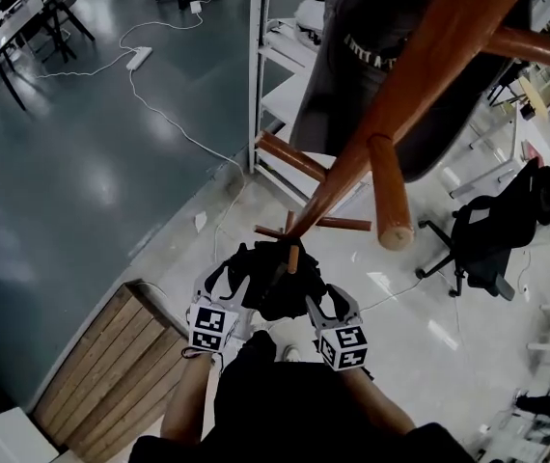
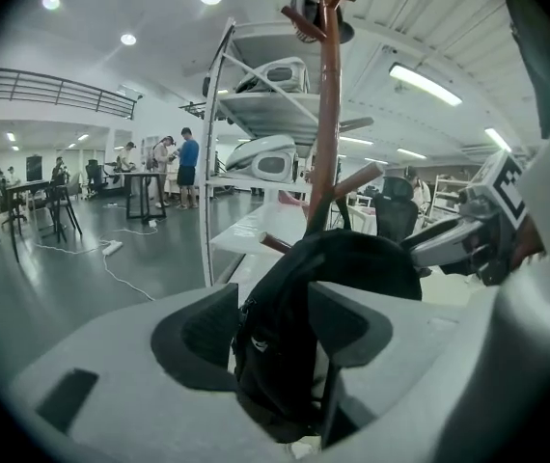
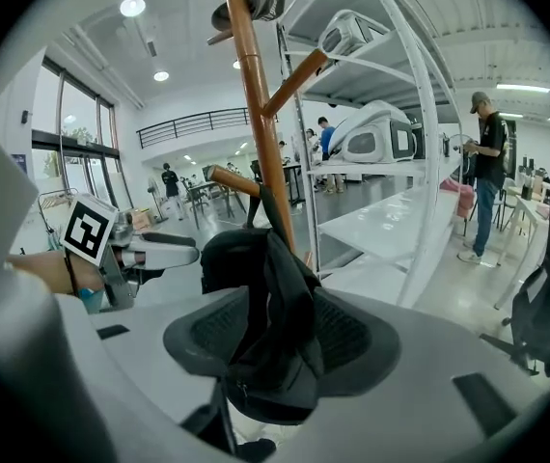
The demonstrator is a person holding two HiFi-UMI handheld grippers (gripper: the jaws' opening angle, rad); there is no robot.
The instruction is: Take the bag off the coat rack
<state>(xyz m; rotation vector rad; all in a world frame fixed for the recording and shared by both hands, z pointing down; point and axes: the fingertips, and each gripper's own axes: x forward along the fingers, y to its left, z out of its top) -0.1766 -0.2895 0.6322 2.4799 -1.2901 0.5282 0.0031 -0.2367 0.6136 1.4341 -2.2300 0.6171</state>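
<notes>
You're holding both grippers low at the foot of the coat rack (image 1: pixel 405 85), one on each side of the black bag (image 1: pixel 277 276). Left gripper (image 2: pixel 273 324): its jaws are standing wide apart, with a fold of the bag hanging down between them and the pads not pressing on it. Right gripper (image 3: pixel 277 334): its jaws are also standing apart, with dark bag fabric drooping between the pads and no squeeze showing. The bag is sitting bunched against the rack's pole, down among the short lower pegs. It's probably still hanging from one of them, but the head view is too dark there to tell which. The grippers are pointing downward and toward each other, each showing in the other's view. A white shelf frame (image 1: pixel 254 75) is standing just behind the rack, and a black office chair (image 1: pixel 492 231) is sitting well apart to the right.
</notes>
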